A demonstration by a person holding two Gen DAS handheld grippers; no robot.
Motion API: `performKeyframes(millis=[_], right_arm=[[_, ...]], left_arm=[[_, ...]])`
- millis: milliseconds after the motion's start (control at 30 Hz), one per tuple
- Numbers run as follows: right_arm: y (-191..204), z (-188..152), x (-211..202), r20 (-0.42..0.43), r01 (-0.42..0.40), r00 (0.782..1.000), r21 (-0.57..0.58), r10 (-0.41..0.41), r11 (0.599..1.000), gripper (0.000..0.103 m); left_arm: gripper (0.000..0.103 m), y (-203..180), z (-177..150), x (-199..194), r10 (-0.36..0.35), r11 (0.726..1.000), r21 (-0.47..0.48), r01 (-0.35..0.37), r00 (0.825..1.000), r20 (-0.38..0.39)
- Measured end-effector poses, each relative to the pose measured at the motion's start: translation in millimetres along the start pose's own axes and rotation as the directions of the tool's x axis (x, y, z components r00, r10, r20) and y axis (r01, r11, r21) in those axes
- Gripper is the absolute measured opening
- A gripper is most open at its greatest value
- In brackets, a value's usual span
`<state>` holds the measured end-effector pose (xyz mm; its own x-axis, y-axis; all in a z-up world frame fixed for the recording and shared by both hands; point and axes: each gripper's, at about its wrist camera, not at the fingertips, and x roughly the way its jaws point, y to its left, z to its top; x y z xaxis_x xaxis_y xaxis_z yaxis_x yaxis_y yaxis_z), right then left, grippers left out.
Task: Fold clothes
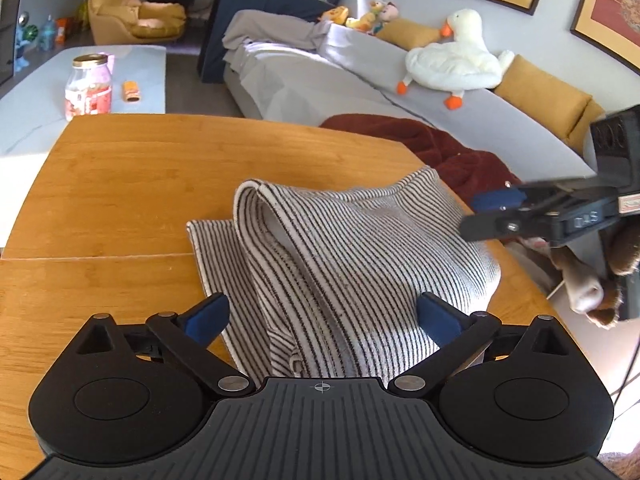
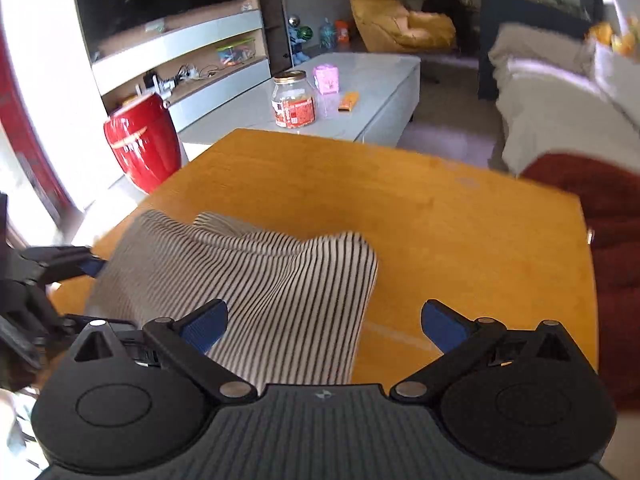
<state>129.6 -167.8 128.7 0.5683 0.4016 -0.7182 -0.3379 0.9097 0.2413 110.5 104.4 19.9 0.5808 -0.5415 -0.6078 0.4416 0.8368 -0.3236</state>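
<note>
A black-and-white striped garment (image 1: pixel 340 256) lies folded in a loose bundle on the wooden table (image 1: pixel 120 184). My left gripper (image 1: pixel 322 320) is open, its blue pads either side of the garment's near edge, not closed on it. My right gripper (image 2: pixel 324 322) is open just over the garment's right part (image 2: pixel 260 280), with bare table under its right finger. The right gripper also shows in the left wrist view (image 1: pixel 488 212), at the garment's right side. The left gripper's fingers show at the left edge of the right wrist view (image 2: pixel 76 266).
A dark red blanket (image 1: pixel 452 152) hangs off the table's far right onto a grey sofa (image 1: pixel 360 88). A white coffee table (image 2: pixel 360 92) with a jar (image 2: pixel 293 100) stands beyond. A red drum stool (image 2: pixel 142 144) stands by the table's left.
</note>
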Motion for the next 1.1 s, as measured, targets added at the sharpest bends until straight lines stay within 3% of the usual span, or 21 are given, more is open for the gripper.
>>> performKeyframes(millis=[133,267,400,500,600,700,833,900,1033,1100], right_arm=[[-24,-39,-17,-0.067,-0.125,0.986,0.306,0.153,0.944,0.103],[-28,-66,2,-0.104,-0.226,0.94,0.522,0.325,0.823,0.097],[-22,-79,35,-0.082,-0.279,0.901,0.644,0.427,0.712,0.092],[-17,-81,52,-0.032,-0.306,0.9,0.662,0.434,0.684,0.08],[-13,-71,61,-0.011,-0.308,0.913,0.639,0.408,0.705,0.067],[-15,-56,53,0.009,-0.289,0.939,0.556,0.342,0.779,0.063],[-30,-32,39,0.071,-0.186,0.982,0.437,0.173,0.88,0.059],[-36,-19,35,0.109,-0.102,0.992,0.375,0.065,0.922,0.059],[-45,-5,39,0.156,-0.08,0.988,0.409,0.016,0.909,0.059],[-53,-8,38,0.179,-0.134,0.982,0.447,0.058,0.884,0.069]], left_arm=[[0.103,1,-2,-1,-0.003,1.0,-0.006,0.003,1.0,-0.003],[0.103,1,-3,-2,0.0,1.0,-0.012,0.0,1.0,-0.002],[0.103,-2,-4,-6,0.009,1.0,0.003,-0.009,1.0,-0.008],[0.103,-5,-5,-8,0.015,1.0,0.014,-0.015,1.0,-0.011],[0.102,-8,-6,-11,0.022,0.999,0.025,-0.022,1.0,-0.015],[0.102,-10,-1,-21,0.019,0.997,0.075,-0.019,1.0,-0.005],[0.102,0,17,-36,-0.009,0.998,0.062,0.005,0.998,0.057],[0.102,8,30,-30,-0.003,1.0,0.026,0.001,0.996,0.089],[0.102,25,55,0,0.015,0.997,-0.081,-0.006,0.994,0.109],[0.102,34,62,22,0.015,0.991,-0.131,-0.005,0.997,0.082]])
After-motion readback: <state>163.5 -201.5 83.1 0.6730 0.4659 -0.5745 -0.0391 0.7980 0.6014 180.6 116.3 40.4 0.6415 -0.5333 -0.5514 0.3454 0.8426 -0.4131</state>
